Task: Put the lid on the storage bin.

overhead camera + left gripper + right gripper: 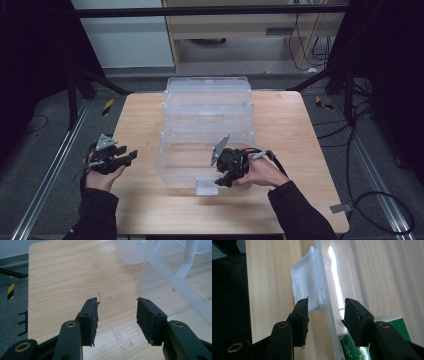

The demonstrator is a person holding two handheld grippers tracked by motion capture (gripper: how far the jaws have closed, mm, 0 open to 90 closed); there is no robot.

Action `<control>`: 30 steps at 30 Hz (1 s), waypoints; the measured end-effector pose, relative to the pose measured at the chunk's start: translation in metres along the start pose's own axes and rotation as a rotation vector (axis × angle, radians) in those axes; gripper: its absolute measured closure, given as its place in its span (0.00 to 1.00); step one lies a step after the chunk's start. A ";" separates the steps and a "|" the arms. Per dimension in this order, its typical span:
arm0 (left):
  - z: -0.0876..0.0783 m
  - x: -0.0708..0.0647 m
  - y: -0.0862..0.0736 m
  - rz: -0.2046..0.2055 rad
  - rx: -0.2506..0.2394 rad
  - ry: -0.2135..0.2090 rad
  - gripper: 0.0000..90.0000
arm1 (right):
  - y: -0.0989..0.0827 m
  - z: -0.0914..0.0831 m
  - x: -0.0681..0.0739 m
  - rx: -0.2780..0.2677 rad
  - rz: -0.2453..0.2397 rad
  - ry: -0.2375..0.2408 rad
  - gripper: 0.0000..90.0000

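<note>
Three clear plastic bins [207, 107] stand in a stepped row on the wooden table [285, 130]. The nearest bin [175, 160] has a white latch [205, 186] on its front wall. My right gripper [222, 181] hangs over that front wall. In the right gripper view its jaws straddle the wall [331, 322]. The white latch [304, 277] lies just beyond the left jaw, and the right gripper [325, 302] is open. My left gripper [131, 156] hovers open over bare wood left of the bin. Nothing lies between the jaws of the left gripper [116, 301].
A green object [398, 326] shows through the clear wall by the right jaw. The bin's corner [160, 282] stands close to the right of the left gripper. Bare table lies left of the bins, and dark carpet with cables surrounds the table.
</note>
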State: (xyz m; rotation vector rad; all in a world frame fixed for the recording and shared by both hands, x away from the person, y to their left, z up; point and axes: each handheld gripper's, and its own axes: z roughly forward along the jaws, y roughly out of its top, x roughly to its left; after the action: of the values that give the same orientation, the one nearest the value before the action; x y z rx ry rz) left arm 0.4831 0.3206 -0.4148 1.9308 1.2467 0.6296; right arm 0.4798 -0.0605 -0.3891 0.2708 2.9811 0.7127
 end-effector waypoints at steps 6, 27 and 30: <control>-0.005 0.000 0.007 0.030 -0.015 -0.010 0.56 | 0.001 0.010 -0.001 0.042 0.015 0.031 0.67; -0.015 -0.028 0.074 0.245 -0.097 -0.191 0.55 | 0.003 0.017 -0.004 0.063 0.031 0.055 0.73; -0.013 -0.033 0.085 0.272 -0.108 -0.218 0.54 | 0.003 0.017 -0.004 0.067 0.028 0.054 0.73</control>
State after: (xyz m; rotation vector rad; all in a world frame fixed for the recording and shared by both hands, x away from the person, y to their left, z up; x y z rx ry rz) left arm 0.5065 0.2728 -0.3393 2.0332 0.8074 0.5908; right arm 0.4856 -0.0509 -0.4032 0.3017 3.0621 0.6336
